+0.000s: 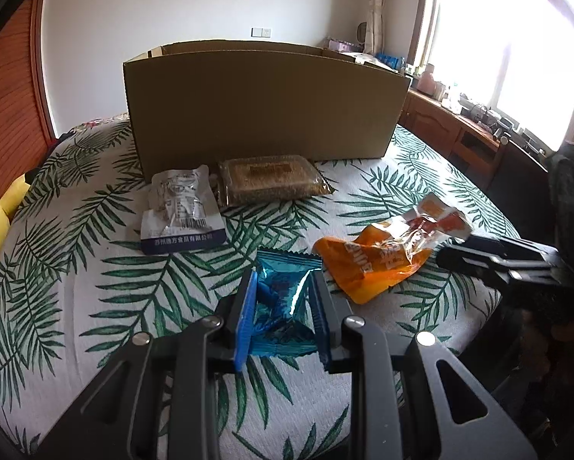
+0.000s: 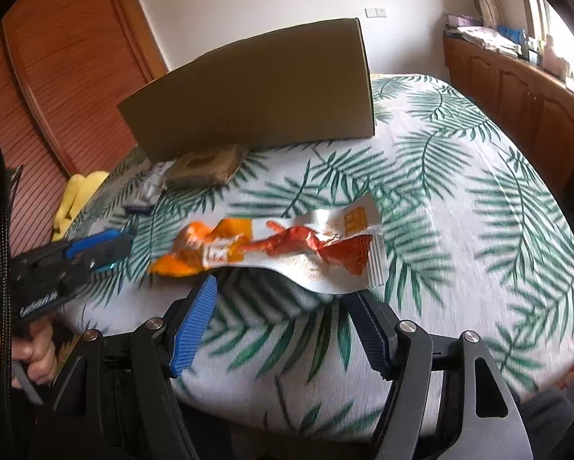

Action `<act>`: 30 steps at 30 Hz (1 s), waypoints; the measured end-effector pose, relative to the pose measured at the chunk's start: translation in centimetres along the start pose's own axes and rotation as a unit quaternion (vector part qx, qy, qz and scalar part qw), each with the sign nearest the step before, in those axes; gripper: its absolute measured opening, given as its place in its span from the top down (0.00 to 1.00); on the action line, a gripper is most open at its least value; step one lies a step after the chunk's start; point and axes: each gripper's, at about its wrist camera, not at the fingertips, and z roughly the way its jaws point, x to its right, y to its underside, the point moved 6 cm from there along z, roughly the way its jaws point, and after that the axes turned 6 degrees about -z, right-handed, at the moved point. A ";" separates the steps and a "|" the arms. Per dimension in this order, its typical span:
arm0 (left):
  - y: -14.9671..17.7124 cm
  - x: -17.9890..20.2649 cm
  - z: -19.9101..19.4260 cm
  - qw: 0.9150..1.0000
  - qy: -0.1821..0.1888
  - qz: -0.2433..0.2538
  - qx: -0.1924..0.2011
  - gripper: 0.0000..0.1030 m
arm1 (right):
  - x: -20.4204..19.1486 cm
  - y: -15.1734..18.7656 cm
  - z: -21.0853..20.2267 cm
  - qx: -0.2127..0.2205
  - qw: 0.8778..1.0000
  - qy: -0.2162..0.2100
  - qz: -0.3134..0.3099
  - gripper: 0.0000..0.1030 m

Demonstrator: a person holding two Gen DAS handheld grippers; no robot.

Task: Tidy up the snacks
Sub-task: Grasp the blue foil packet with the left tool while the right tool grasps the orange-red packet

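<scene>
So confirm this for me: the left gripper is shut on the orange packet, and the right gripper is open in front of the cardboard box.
Wrong packet. The left gripper is shut on the blue foil packet, as the left wrist view shows; the orange packet lies loose beside it. The right gripper is open in front of the cardboard box.

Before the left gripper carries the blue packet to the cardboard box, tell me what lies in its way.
The blue packet is held in the left gripper. Between it and the cardboard box lie the clear brown pack and silver pouch, low against the front wall.
</scene>
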 end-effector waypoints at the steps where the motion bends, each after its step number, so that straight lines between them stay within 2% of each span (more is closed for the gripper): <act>1: 0.0 -0.1 0.0 1.000 0.001 0.000 0.000 0.76 | 0.1 -0.3 0.2 0.000 1.000 0.000 0.002 0.31; 5: -0.3 -0.2 0.2 1.000 0.005 -0.002 0.000 0.76 | 1.0 -1.9 1.3 0.006 1.000 -0.016 0.026 0.31; 15: -1.2 -0.7 0.8 1.000 0.014 -0.011 0.002 0.76 | 1.1 -4.9 4.3 -0.004 0.999 -0.017 0.034 0.31; 20: -1.8 -1.5 0.7 1.000 0.013 -0.018 0.009 0.76 | 0.1 -6.0 6.0 -0.020 1.000 0.007 0.019 0.31; 26: -2.0 -2.7 0.6 0.999 0.008 -0.028 0.014 0.76 | -2.1 -6.3 7.8 -0.043 0.997 0.049 -0.040 0.27; 30: -2.0 -3.3 0.6 0.999 0.007 -0.036 0.015 0.76 | -2.6 -6.2 8.1 -0.047 0.996 0.059 -0.055 0.28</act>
